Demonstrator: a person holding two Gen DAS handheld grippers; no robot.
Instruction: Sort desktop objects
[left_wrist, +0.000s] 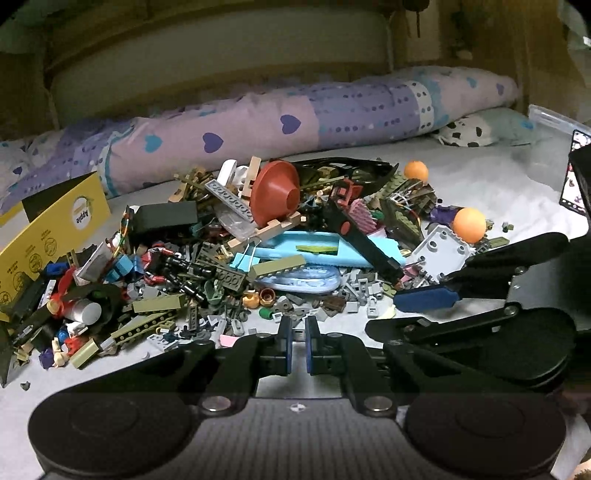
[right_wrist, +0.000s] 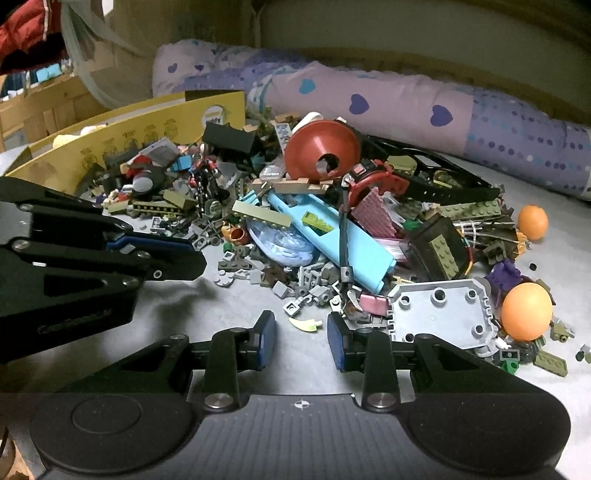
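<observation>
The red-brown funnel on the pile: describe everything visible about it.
The red-brown funnel looks like smooth matte plastic: a wide round flared rim narrowing to a short open spout. It lies tipped on its side near the top of the toy pile, spout end facing the cameras. Its lower edge rests on a tan wooden-looking notched strip, with a grey studded plate beside it and black frame pieces behind. Neither tool touches it.

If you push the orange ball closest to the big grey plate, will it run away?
Probably. The ball is round and smooth, so a nudge would likely send it rolling across the flat sheet. It looks like a hollow ping-pong ball, so likely very light. Its smooth curve might slip out of a claw. The grey plate and small bricks beside it might stop it on that side.
</observation>
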